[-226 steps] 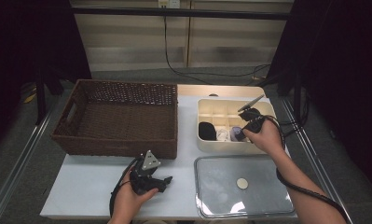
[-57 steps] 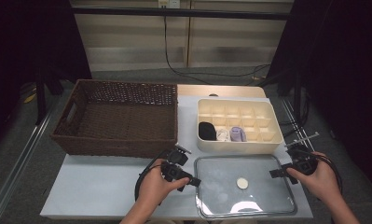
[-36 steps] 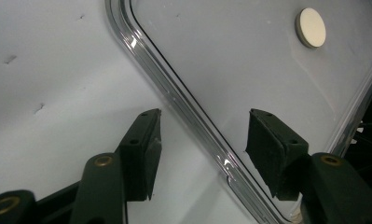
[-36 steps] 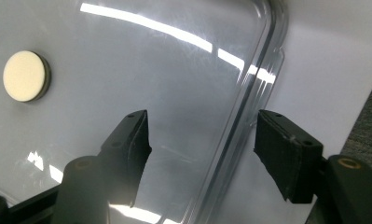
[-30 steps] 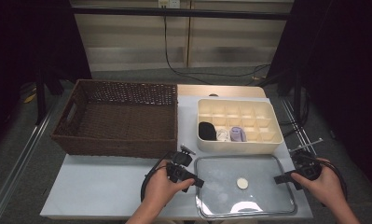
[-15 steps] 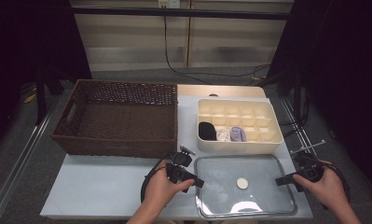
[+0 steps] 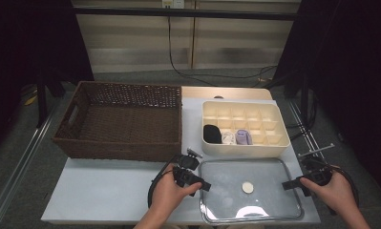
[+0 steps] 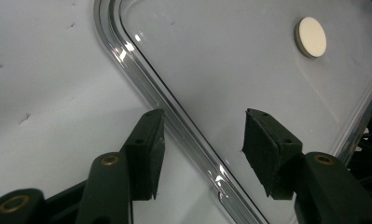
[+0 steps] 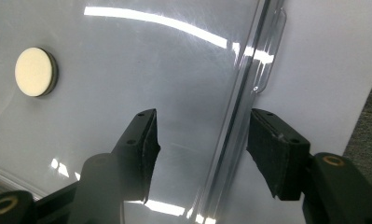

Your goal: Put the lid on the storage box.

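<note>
The clear rectangular plastic lid (image 7: 249,189) lies flat on the white counter (image 7: 107,191), long axis running hand to hand. The left claw (image 8: 200,140) and right claw (image 9: 202,140) each straddle a short-side rim; both have just been closing, pads not yet pressing.

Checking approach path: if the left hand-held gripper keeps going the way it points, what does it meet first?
Probably the clear lid's left rim, which already lies between the left hand-held gripper's open jaws; depth is hard to judge.

Lid (image 7: 255,191) before organizer (image 7: 245,129); basket (image 7: 121,119) left.
</note>
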### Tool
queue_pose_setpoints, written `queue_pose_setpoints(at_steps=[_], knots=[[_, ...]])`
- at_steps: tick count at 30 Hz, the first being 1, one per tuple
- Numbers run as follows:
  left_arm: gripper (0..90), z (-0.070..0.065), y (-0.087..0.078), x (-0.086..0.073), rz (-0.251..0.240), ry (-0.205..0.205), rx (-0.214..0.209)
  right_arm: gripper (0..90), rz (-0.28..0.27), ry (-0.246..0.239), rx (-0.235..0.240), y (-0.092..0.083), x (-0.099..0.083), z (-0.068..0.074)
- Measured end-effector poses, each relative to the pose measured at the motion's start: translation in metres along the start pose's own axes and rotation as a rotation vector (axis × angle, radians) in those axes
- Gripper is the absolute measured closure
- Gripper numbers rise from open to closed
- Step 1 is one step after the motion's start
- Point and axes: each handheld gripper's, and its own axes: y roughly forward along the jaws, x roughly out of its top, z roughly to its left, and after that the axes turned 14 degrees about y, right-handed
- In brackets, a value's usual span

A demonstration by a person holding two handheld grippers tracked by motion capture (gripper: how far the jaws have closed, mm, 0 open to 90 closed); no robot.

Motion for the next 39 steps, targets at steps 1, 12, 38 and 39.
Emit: queue_pose_setpoints(at_steps=[1,12,38,39], knots=[[48.6,0.000,0.000,0.000,-0.003,0.000,-0.001,43.1,-0.003,0.002,0.006,0.000,0.000,0.000],[49.8,0.004,0.001,0.002,-0.022,-0.019,0.005,45.0,-0.010,0.020,0.010,-0.002,0.001,0.001],[50.3,-0.005,0.000,0.001,0.023,-0.161,0.060,50.1,0.021,0.039,-0.030,-0.002,-0.001,-0.003],[50.2,-0.006,0.000,0.001,0.022,-0.165,0.063,50.1,0.028,0.037,-0.020,-0.001,-0.001,-0.002]])
